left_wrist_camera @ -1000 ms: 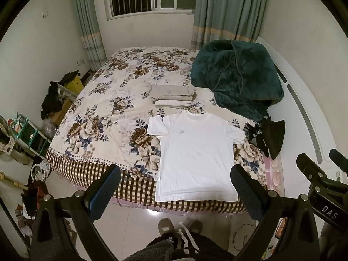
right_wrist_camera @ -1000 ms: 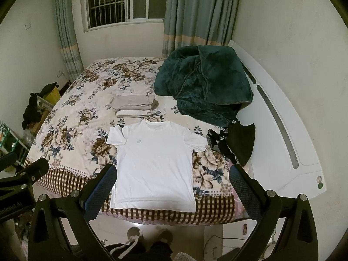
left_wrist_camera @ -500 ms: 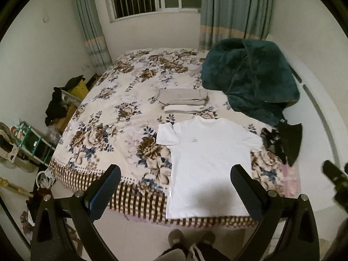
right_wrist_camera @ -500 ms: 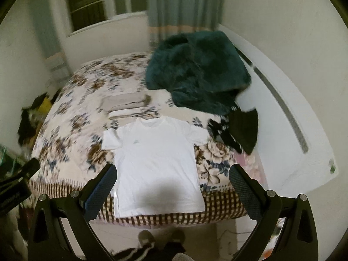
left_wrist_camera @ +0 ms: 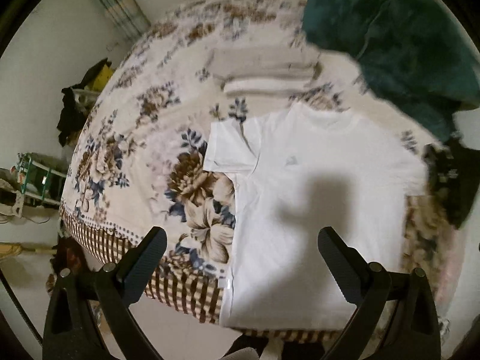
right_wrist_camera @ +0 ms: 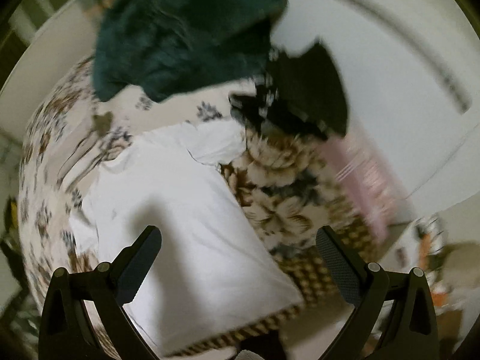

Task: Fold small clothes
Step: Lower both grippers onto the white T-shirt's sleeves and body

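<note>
A white T-shirt (left_wrist_camera: 315, 210) lies flat, front up, on the floral bedspread (left_wrist_camera: 126, 162), its hem at the bed's near edge. It also shows in the right wrist view (right_wrist_camera: 180, 216), tilted and blurred. My left gripper (left_wrist_camera: 241, 258) is open and empty above the shirt's lower left part. My right gripper (right_wrist_camera: 238, 258) is open and empty above the shirt's lower right edge. Both views are blurred by motion.
A folded beige stack (left_wrist_camera: 264, 69) lies beyond the shirt's collar. A dark green blanket (left_wrist_camera: 399, 39) is heaped at the far right, a black garment (right_wrist_camera: 306, 96) beside the right sleeve. Clutter and a green rack (left_wrist_camera: 33, 177) stand on the floor left of the bed.
Both grippers have moved forward and down toward the bed, so the shirt looks much larger. The right gripper has swung to the right. Jaws stay open.
</note>
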`<action>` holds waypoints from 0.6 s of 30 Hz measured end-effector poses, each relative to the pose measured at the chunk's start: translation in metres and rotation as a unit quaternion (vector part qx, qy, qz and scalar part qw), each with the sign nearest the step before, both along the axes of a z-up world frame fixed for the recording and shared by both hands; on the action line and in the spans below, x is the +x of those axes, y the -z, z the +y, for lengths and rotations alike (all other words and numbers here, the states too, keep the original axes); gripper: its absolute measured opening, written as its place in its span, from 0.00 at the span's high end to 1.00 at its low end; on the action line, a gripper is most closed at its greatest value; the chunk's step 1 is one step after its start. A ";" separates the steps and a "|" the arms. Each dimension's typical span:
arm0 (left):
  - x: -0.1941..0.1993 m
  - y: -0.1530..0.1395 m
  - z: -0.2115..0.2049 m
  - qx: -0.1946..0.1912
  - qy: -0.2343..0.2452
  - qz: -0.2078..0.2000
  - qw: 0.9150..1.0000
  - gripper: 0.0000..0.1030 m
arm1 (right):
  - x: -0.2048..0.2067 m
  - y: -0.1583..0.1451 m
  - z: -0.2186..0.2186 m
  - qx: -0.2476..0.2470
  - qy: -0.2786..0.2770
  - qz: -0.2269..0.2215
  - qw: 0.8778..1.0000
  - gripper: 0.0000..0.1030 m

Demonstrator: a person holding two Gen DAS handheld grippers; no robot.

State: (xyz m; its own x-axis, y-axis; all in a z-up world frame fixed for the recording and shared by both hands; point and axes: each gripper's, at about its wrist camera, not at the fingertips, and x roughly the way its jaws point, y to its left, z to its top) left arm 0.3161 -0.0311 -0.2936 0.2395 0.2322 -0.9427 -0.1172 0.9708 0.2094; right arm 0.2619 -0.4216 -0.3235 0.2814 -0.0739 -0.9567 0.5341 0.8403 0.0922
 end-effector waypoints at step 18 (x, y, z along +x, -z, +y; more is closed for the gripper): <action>0.114 0.266 -0.020 -0.060 -0.078 0.106 0.990 0.00 | 0.153 0.356 -0.106 0.227 0.231 -0.088 0.942 0.55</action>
